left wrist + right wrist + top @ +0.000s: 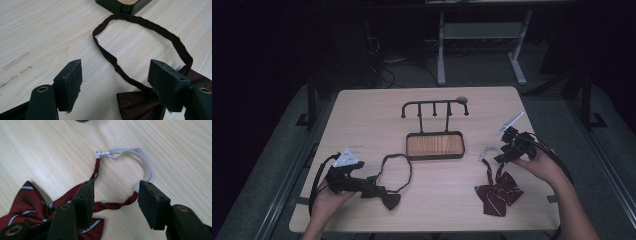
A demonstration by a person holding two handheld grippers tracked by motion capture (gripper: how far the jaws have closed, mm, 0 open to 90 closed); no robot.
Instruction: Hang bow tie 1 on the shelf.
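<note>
Here is a pale wood-grain table (362, 115), matt and lightly streaked. At the centre of the high view stands a black metal rack (434, 131): a rounded rectangular tray with a warm wooden floor, and a rail of short pegs above it.

Lower left of that view, the left gripper (371, 188) lies low over a dark bow tie (389, 199), a soft maroon fabric bow, almost black in this dim light. Its thin stitched neck band (140, 25) loops out in a slack oval toward the tray. In the left gripper view the two blocky black jaws stand wide apart and clamp nothing. The band runs across the gap between them, and the bow sits at the bottom of the frame, just against the right-hand jaw; whether that jaw actually touches the cloth is hard to judge from here.

Over to the lower right: a striped bow tie (498, 194), dark red with fine white and dark lines, lies flat on the table. Its twisted red straps run up to a smooth white elastic strap (140, 157) curled in a loop. The right gripper (115, 195) hovers just above it with its jaws half parted. One red strap lies in the gap, and the pads press on nothing. The bow itself is at the lower left of the right gripper view, partly behind the left-hand jaw.
</note>
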